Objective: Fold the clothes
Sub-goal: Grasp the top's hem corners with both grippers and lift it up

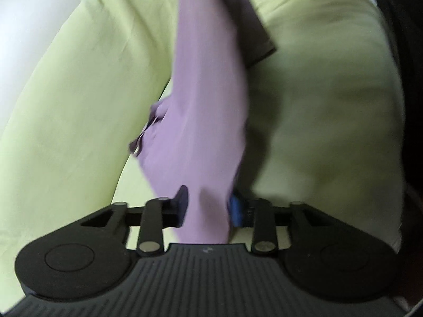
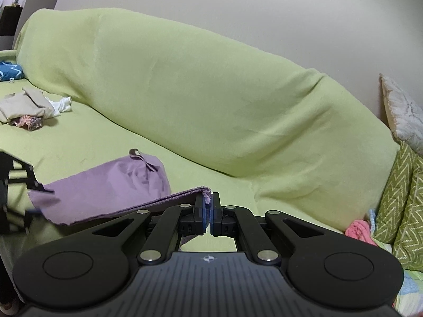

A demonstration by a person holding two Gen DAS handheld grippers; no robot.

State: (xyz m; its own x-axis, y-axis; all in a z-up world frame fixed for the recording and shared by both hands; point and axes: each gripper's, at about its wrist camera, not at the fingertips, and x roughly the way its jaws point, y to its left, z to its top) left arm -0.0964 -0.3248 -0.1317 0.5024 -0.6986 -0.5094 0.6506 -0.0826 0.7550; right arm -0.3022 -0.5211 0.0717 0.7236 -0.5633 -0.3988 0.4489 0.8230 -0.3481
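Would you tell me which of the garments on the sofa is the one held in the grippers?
The purple garment: the right gripper pinches its edge and the left gripper has it between its fingers. The beige clothes pile and the pink cloth lie untouched.

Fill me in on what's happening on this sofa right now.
A person is folding a purple garment over a sofa draped in a green cover, with a hand-held gripper in each hand. The right hand-held gripper is pinched shut on one edge of the garment. The left hand-held gripper has cloth running between its fingers, though that view is blurred. Part of the garment lies bunched on the seat. A pile of other clothes waits further along the seat.
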